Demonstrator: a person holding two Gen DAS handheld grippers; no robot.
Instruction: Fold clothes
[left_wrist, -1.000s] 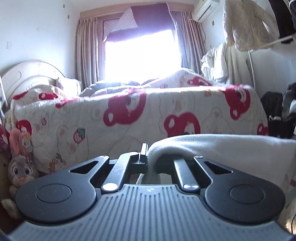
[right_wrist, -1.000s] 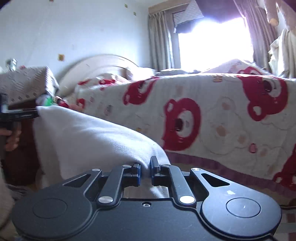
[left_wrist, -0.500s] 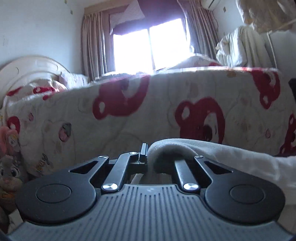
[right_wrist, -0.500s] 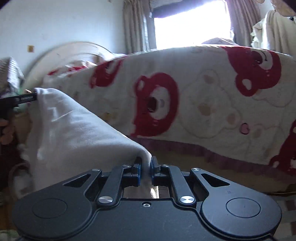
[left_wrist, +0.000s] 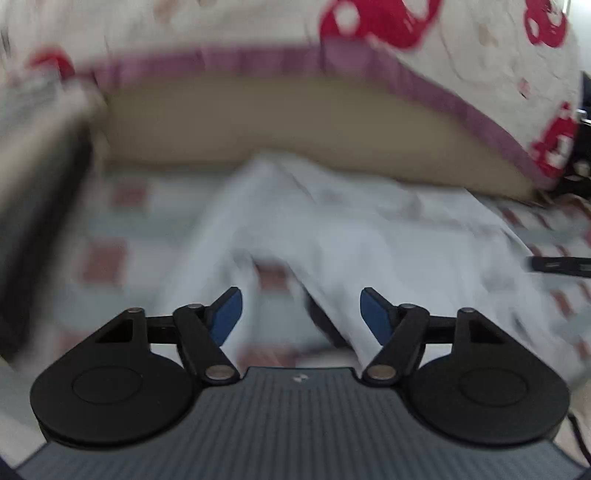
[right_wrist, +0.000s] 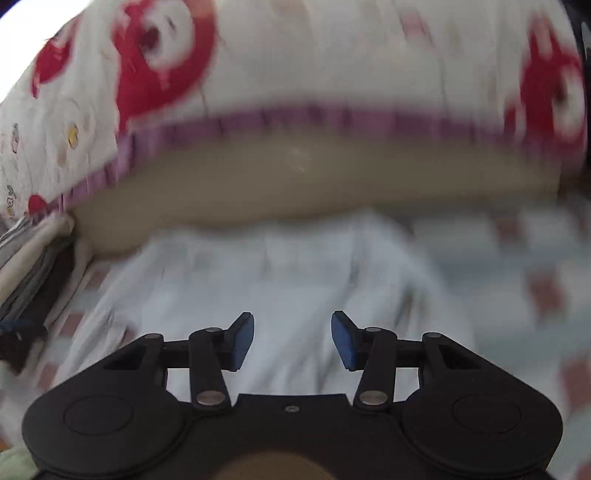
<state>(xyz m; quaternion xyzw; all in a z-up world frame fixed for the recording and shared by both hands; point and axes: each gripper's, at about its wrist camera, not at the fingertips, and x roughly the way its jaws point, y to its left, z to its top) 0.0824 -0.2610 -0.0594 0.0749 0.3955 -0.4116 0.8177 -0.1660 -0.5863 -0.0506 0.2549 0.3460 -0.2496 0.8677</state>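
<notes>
A white garment (left_wrist: 351, 229) lies spread and rumpled on a checked mat in front of the bed, and it is blurred by motion in both views. My left gripper (left_wrist: 300, 295) hangs just above its near edge. Its jaws are opening, and a fold of the cloth rises between the blue pads (left_wrist: 375, 317) without being pressed. In the right wrist view the same garment (right_wrist: 288, 266) lies under my right gripper (right_wrist: 292, 315). Those jaws are also opening, and the pads (right_wrist: 341, 338) are apart and clear of the cloth.
The bed's white quilt with red bears (left_wrist: 443, 74) hangs over a tan bed base (left_wrist: 258, 118) just behind the garment. The checked mat (left_wrist: 122, 229) extends left and right. A dark blurred object (left_wrist: 37, 221) stands at the left. Folded cloth is stacked (right_wrist: 33, 266) by the bed corner.
Both grippers came down from bed height and tipped towards the floor. They held the white garment shut between their pads before; now both stand open and the garment lies on the mat.
</notes>
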